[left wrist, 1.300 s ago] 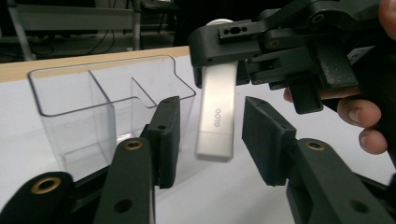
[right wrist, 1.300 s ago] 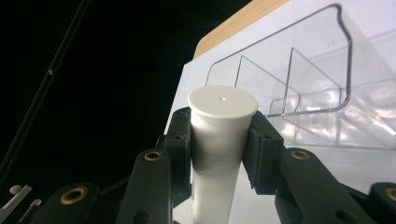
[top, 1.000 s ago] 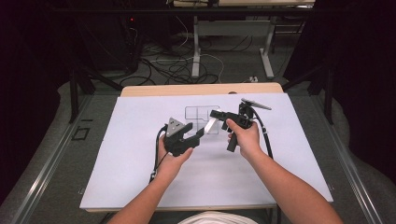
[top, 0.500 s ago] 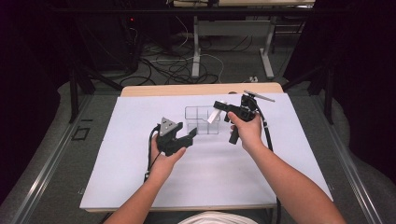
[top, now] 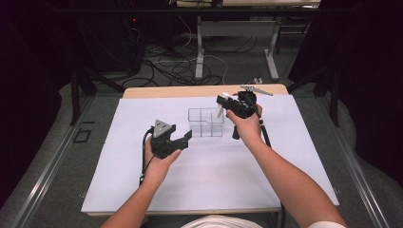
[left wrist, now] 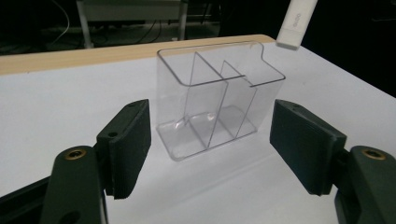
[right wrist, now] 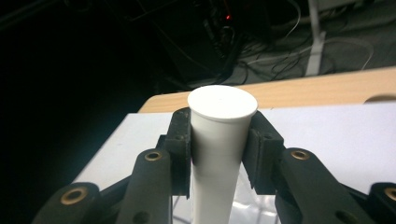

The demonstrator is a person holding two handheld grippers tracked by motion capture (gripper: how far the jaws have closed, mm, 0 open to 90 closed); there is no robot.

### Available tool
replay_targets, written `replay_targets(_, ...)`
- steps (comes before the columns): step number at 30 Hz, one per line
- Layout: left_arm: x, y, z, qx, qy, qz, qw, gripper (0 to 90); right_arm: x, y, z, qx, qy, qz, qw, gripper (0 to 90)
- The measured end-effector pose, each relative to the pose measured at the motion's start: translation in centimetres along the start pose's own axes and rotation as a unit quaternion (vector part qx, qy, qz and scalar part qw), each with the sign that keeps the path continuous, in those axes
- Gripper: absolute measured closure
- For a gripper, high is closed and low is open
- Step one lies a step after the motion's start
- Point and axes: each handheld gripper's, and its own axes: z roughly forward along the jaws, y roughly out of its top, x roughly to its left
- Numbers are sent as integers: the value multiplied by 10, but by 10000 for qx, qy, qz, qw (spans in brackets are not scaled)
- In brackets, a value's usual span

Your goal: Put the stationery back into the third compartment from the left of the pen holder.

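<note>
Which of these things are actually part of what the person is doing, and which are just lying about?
Part of the job:
- white tube, clamped in the right gripper
- clear divided box on the table, below the tube
- left gripper, jaws just opened, empty either side of the box

Just lying about:
- cables on the floor beyond the table
- white sheet covering the table

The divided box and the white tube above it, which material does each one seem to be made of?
The divided box looks like clear hard plastic, perhaps acrylic: the paper-covered table shows through its glossy walls, which catch bright reflections. The white tube, gripped by the right tongs, seems to be matte opaque plastic: smooth, evenly white, without shine.
</note>
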Motion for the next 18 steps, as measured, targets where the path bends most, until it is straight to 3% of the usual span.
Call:
replay_targets(4,6,-2,-2,9,25,-127,9999,233,-2,-1,6,-126,-175,-372,9991,662)
replay_targets(8,11,-4,-1,178,118,-212,9995,161,-4,-2,11,-116,-255,-515,9983,662)
replay_targets(15,16,-7,2,282,150,-343,9989,136,-5,-8,20,-121,-389,-712,9966,662)
replay_targets(18,17,-7,2,323,151,-411,9985,114,-4,-10,23,-120,-478,-917,9946,662)
